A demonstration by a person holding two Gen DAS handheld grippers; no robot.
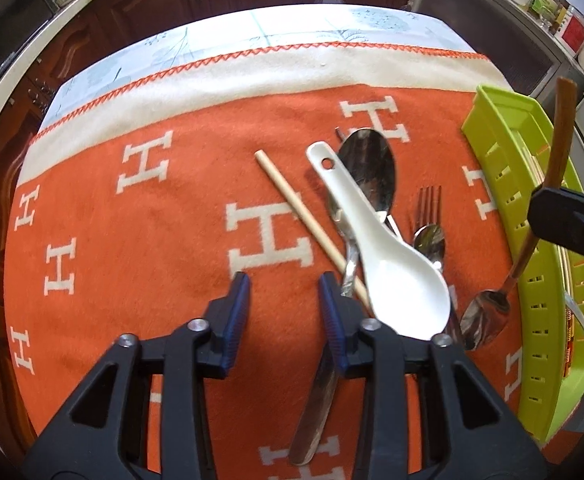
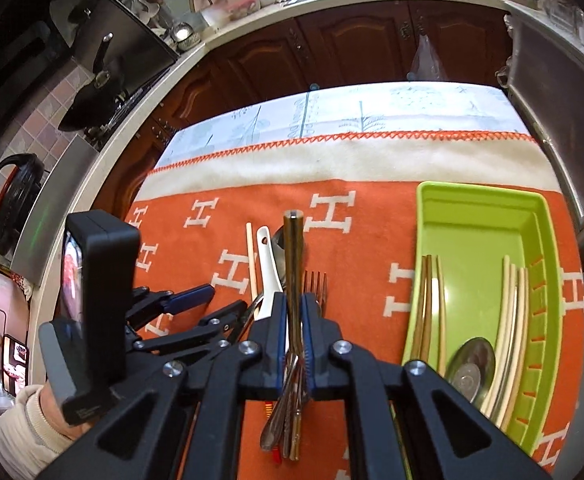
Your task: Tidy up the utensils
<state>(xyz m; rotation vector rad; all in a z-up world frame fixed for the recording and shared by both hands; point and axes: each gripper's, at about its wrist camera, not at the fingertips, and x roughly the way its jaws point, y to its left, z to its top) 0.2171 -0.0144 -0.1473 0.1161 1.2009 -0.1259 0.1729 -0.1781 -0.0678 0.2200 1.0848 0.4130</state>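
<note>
Right tool (image 2: 294, 336) gripping spoon (image 2: 293, 264), tray (image 2: 540, 216) rim beside — open.

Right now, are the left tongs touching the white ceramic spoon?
Cannot tell. In the left wrist view the open left tongs hang over the cloth, and the right-hand finger's base overlaps the white ceramic spoon bowl, with neither contact nor gap plain.

The right tool (image 2: 294, 332) was clamped on a brown-handled spoon (image 2: 293, 256), handle pointing forward. Ahead lay a white spoon (image 2: 267, 276), a chopstick (image 2: 251, 264) and a fork (image 2: 316, 284). A green tray (image 2: 432, 208) on the orange blanket (image 2: 372, 248) to the tool's right held chopsticks (image 2: 514, 308).
</note>
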